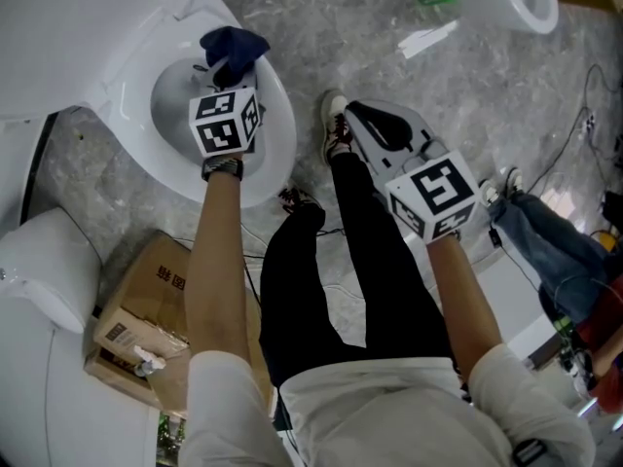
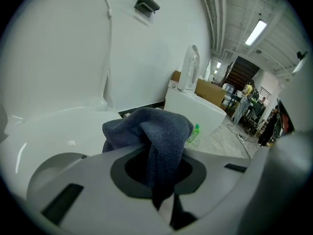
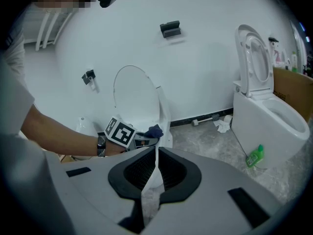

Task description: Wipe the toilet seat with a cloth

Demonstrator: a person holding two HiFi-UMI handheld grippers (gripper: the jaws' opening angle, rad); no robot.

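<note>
the left gripper [image 1: 222,74] has its jaws closed on a dark blue cloth [image 1: 237,45]. the cloth is over the far part of the white toilet seat [image 1: 280,149]; i cannot tell if it touches the seat. the right gripper [image 1: 360,117] has its jaws together with nothing between them, above the grey floor [image 1: 467,86], just beside the person's shoe [image 1: 336,129].

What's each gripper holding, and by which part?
Left gripper clamps the blue cloth by a bunched fold, rest bulging beyond the jaws. Right gripper shut, empty.
</note>
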